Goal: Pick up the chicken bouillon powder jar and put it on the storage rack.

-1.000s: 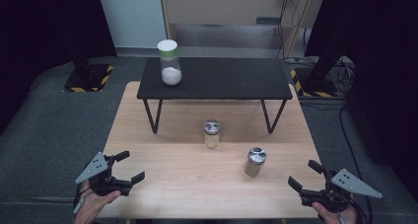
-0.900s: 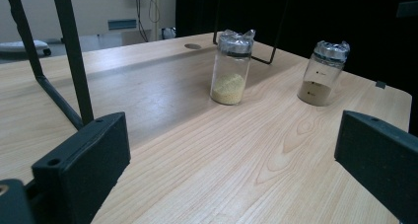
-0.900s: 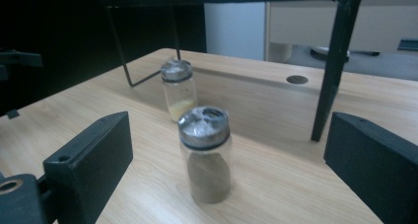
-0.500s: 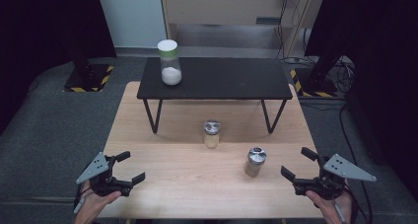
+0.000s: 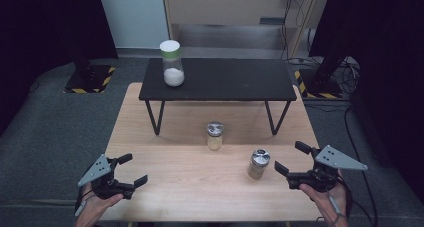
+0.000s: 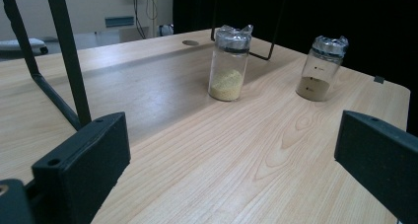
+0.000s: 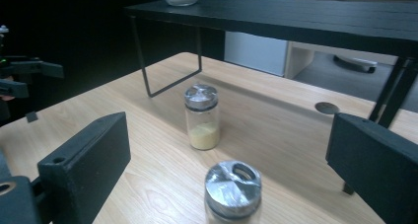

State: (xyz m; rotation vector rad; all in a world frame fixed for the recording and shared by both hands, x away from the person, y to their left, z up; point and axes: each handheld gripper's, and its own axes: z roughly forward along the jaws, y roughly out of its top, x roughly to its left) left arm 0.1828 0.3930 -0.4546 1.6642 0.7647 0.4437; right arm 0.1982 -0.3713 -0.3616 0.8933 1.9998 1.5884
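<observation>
High view: wooden table (image 5: 175,137) with a black raised shelf (image 5: 225,84) standing on its far half. On the shelf, left part, a tall jar with a white lid (image 5: 172,63), white powder in the bottom. Two small shaker jars on the wood in front of the shelf – the yellow-powder jar (image 5: 214,135) near the middle, just ahead of the shelf's front edge, and the brown-powder jar (image 5: 258,163) nearer the person and to the right. Both upright, silver caps, well apart from each other.

Right gripper (image 5: 291,161) sits at the near right of the table, jaws spread wide, nothing between them, pointing at the brown-powder jar and just beside it, not touching. Left gripper (image 5: 131,169) at the near left corner, jaws also wide and empty, well apart from both jars. A hand holds each from below.

Right gripper view: brown-powder jar (image 7: 232,193) low between the two black jaws, close in, cap with holes facing up; yellow-powder jar (image 7: 202,116) farther behind it; shelf legs and the white-lidded jar's base at top; left gripper (image 7: 22,78) far off at left edge.

Left gripper view: both jars – yellow one (image 6: 229,62), brown one (image 6: 322,67) – far ahead between open jaws, shelf leg at left.
</observation>
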